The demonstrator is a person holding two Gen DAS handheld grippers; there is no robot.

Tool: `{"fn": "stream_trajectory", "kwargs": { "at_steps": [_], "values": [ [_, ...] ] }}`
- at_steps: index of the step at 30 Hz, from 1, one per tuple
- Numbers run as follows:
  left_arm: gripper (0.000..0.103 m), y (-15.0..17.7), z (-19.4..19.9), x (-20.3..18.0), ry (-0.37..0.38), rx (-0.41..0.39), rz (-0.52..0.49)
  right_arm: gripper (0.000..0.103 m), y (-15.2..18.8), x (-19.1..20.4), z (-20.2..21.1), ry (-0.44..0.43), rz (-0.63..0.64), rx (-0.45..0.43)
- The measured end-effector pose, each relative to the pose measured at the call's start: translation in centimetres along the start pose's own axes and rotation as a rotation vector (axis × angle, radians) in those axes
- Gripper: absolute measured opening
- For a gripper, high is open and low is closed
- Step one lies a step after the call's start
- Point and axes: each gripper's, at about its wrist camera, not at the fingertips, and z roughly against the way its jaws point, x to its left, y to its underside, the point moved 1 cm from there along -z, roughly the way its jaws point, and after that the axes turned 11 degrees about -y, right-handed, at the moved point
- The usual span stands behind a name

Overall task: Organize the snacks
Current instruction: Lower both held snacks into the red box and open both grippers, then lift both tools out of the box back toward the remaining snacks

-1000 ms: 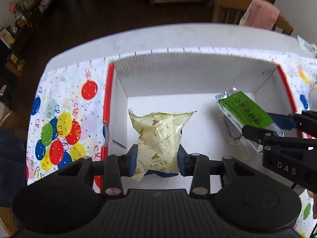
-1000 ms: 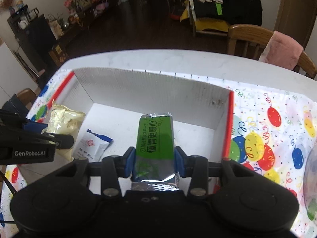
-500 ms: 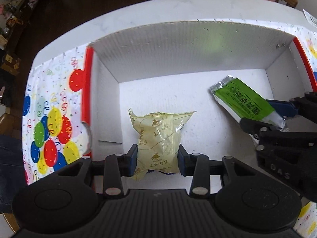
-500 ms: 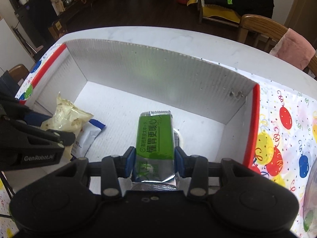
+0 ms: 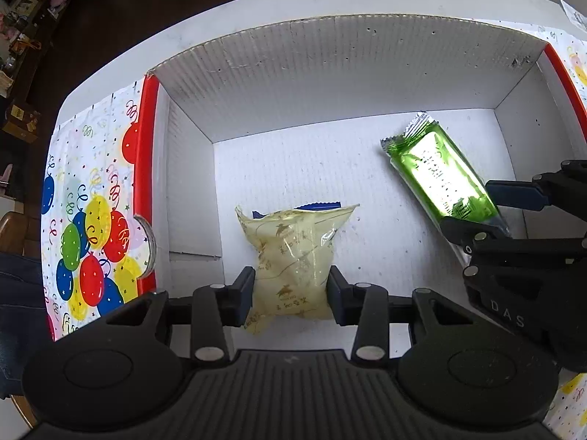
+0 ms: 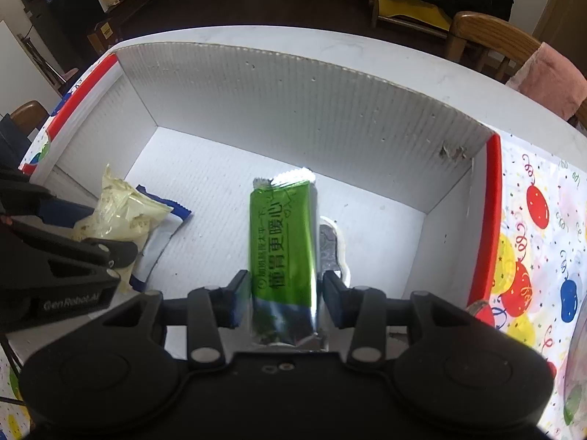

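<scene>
Both my grippers have sunk deeper into the white box (image 5: 367,73): left gripper (image 5: 290,291) pinches the yellow pouch (image 5: 293,256) at lower centre, right gripper (image 6: 282,293) has loosened around the green bar (image 6: 282,242), so release is under way.

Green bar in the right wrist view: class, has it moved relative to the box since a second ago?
Yes. The green bar, between the right gripper fingers, has gone deeper into the box; its far wall now rises above the bar's tip.
</scene>
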Motion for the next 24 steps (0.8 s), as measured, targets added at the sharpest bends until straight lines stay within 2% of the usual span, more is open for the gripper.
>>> {"fn": "stream_trajectory", "kwargs": {
  "at_steps": [8,12,15,16,18,24],
  "values": [
    [0.045,0.4,0.5,0.4,0.028,-0.016,0.037,0.047,0.5,0.3,1.2,-0.022,0.004,-0.030],
    [0.051,0.9,1.4,0.8,0.042,-0.038,0.064,0.048,0.9,0.4,2.5,-0.040,0.000,-0.051],
    [0.051,1.4,2.4,1.4,0.060,-0.062,0.089,0.049,1.3,0.6,3.6,-0.053,-0.002,-0.069],
    [0.051,1.6,2.6,1.6,0.065,-0.070,0.095,0.050,1.5,0.7,4.1,-0.055,-0.001,-0.077],
    [0.051,2.1,3.2,2.1,0.071,-0.083,0.108,0.063,1.9,0.9,5.1,-0.049,-0.001,-0.099],
    [0.051,3.8,5.7,3.2,0.090,-0.153,0.142,0.064,3.0,2.1,8.4,-0.079,-0.002,-0.168]
  ]
}}
